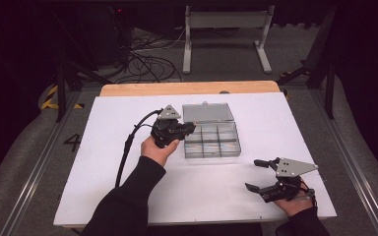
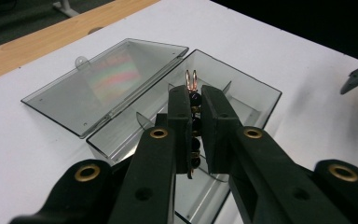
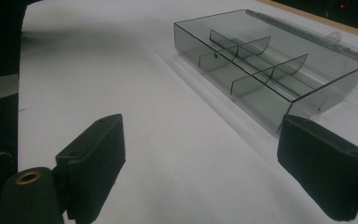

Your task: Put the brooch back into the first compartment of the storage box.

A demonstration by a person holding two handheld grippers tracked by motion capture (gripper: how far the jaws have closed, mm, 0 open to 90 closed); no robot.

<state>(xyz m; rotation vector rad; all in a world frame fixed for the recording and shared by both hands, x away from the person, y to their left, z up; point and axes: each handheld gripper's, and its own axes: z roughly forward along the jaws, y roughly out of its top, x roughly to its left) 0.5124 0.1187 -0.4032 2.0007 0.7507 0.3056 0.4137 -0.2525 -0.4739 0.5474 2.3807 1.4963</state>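
- Now I'm holding the left gripper (image 1: 189,129) clamped on a beaded earring (image 2: 194,122), over the left edge of the open clear box (image 1: 211,140).
- I'm resting the right gripper (image 1: 257,175), jaws wide apart, at the table's (image 1: 103,187) near right.

A white desk (image 1: 275,128) with a wooden edge (image 1: 187,88) at 12 o'clock is set on a grey floor (image 1: 19,162). A white metal stand (image 1: 226,34) is seen at 12 o'clock, tangled cables (image 1: 147,61) at 11 o'clock. The surroundings are kept dark.
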